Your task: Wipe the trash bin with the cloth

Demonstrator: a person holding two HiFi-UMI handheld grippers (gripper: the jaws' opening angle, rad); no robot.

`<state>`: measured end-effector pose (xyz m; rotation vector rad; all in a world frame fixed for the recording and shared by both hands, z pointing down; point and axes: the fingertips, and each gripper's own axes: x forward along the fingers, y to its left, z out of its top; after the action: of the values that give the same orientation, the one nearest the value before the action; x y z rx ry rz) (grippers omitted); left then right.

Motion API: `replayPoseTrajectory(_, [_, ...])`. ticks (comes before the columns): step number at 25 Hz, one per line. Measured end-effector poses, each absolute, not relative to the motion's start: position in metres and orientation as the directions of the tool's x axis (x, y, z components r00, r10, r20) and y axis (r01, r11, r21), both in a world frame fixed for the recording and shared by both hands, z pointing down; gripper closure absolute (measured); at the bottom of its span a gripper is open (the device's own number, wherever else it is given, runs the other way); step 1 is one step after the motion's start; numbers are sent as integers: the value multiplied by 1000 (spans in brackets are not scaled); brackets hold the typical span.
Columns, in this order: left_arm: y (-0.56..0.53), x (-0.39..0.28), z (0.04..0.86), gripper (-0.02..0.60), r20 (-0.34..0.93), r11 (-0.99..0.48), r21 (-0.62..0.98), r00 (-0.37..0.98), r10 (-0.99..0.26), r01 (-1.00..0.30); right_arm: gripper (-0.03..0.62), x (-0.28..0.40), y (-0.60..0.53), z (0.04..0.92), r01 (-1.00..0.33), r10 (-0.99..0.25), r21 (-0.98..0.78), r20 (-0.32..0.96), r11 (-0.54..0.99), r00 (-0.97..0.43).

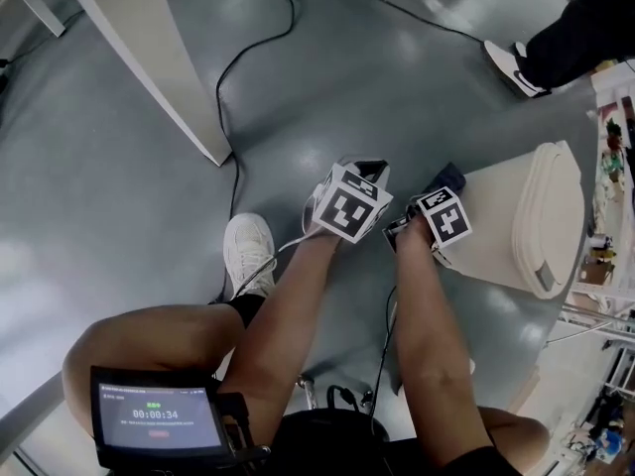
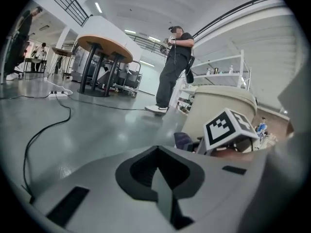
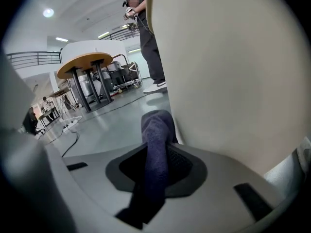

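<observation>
From the head, the marker cubes (image 1: 347, 209) cover the jaws of the left tool (image 1: 367, 174) and right tool (image 1: 442, 188). Only a dark corner of the cloth (image 1: 449, 176) shows past them. The right one also overlaps the left corner of the bin (image 1: 506, 231). A bystander (image 1: 556, 43) is cut by the top right edge, leaving one shoe and a trouser leg. The small print on the thigh screen (image 1: 157, 419) cannot be read. Shelf clutter (image 1: 610, 167) at the right edge is cropped and unclear.

In the right gripper view the bin runs off the top and right, and the cloth's lower end drops out of sight between the jaws. In the left gripper view the right tool masks part of the bin, and a blurred grey mass (image 2: 296, 110) fills the right edge.
</observation>
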<state>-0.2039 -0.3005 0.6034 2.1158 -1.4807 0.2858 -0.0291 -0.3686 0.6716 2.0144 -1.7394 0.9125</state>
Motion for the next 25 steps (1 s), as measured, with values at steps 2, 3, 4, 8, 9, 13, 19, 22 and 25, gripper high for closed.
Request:
replayPoseTrajectory(2, [-300,-207,615,581,493,-251,293,371,-787,-922,507,-33,-370,684,-963,-741,-164,670,-211,48])
replayPoseTrajectory(3, [-300,-208,620,581,508,-249,289,368,-779,-924,507,-33,-371,689,-962,-733,-166,679,-216,48])
replayPoseTrajectory(4, [-300,-210,625,581,522,-243,286,363,-772,-927,507,-34,-371,694,-961,-726,-166,687,-221,48])
replayPoseTrajectory(8, [-302,-212,635,581,550,-219,293,352,-758,-931,507,-34,-372,707,-958,-704,-168,708,-232,46])
replayPoseTrajectory(9, [-302,-211,635,581,552,-221,293,353,-756,-930,507,-36,-370,708,-959,-702,-170,711,-227,40])
replayPoseTrajectory(13, [-309,-203,625,581,537,-230,285,354,-766,-931,507,-53,-361,693,-979,-733,-168,679,-117,-28])
replayPoseTrajectory(19, [-302,-183,597,581,506,-280,270,383,-773,-921,507,-80,-323,609,-968,-829,-155,500,198,-249])
replayPoseTrajectory(22, [-301,-174,584,581,465,-313,239,392,-794,-919,507,-87,-305,559,-937,-850,-118,395,329,-348])
replayPoseTrajectory(25, [-300,-170,576,581,416,-339,194,390,-822,-921,507,-93,-289,521,-908,-855,-66,315,413,-412])
